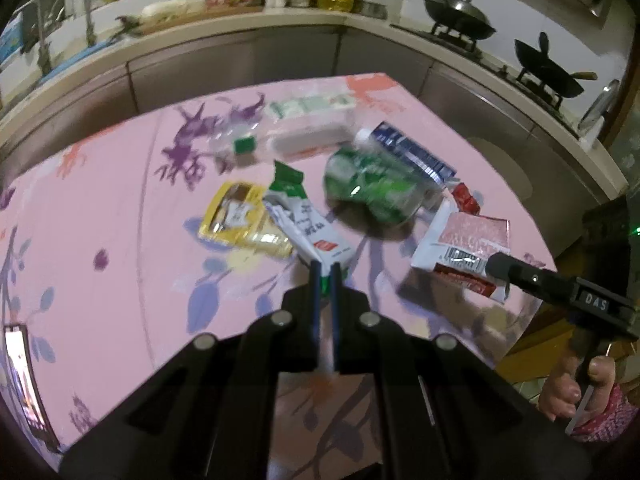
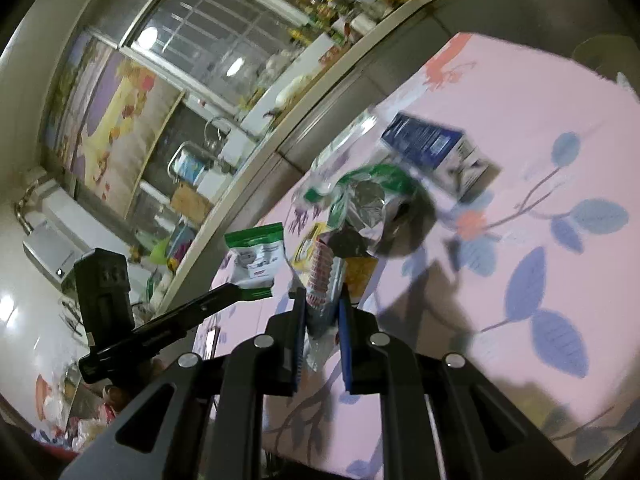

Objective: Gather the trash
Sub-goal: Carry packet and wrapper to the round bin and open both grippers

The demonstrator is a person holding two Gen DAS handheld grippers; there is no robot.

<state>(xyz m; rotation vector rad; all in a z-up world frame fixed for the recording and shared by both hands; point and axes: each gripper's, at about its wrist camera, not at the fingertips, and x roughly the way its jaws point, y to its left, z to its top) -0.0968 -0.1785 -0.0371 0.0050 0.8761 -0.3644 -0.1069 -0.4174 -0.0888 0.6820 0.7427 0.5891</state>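
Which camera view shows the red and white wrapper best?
The left wrist view: the red and white wrapper shows its whole printed face and barcode, pinched at one edge by the right tongs. The right wrist view sees the wrapper only edge-on between the tongs' fingers, mostly hidden.
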